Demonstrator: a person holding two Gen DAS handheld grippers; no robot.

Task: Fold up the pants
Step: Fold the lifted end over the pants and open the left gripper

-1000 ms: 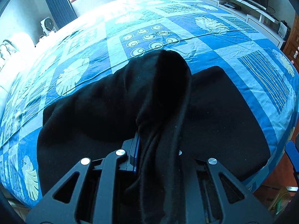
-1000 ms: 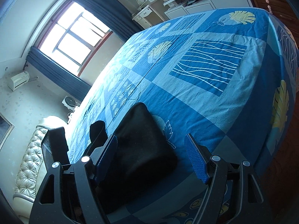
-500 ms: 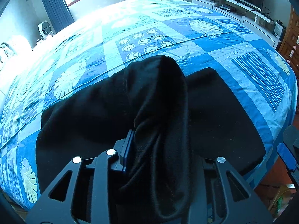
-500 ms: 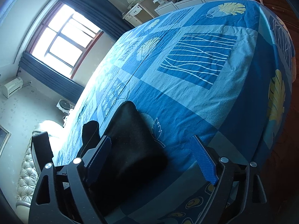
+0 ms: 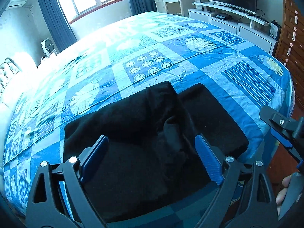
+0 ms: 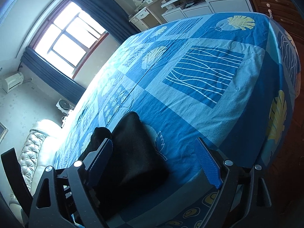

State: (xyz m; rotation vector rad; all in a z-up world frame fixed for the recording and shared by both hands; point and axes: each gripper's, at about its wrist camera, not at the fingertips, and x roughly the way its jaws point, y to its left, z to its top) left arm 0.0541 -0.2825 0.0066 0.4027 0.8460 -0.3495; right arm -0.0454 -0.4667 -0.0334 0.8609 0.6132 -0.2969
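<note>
Black pants (image 5: 144, 133) lie on the blue patterned bed sheet (image 5: 152, 53), partly folded, with a loose bunched fold (image 5: 171, 117) on top of the flat part. My left gripper (image 5: 150, 155) is open and empty, just above the near part of the pants. My right gripper (image 6: 153, 161) is open and empty, at the right end of the pants (image 6: 133, 152) near the bed edge. It also shows at the right edge of the left wrist view (image 5: 283, 133).
The bed sheet's right edge (image 6: 281, 114) drops off toward a wooden dresser (image 5: 292, 28). A TV stand (image 5: 237, 20) and white cabinet (image 5: 171, 1) stand beyond the bed. A padded headboard (image 6: 32, 152) and a fan (image 5: 47, 45) are to the left.
My left gripper was shut on a fold of the pants and held it up. It has opened and let the fold drop onto the pants. The right gripper stayed open.
</note>
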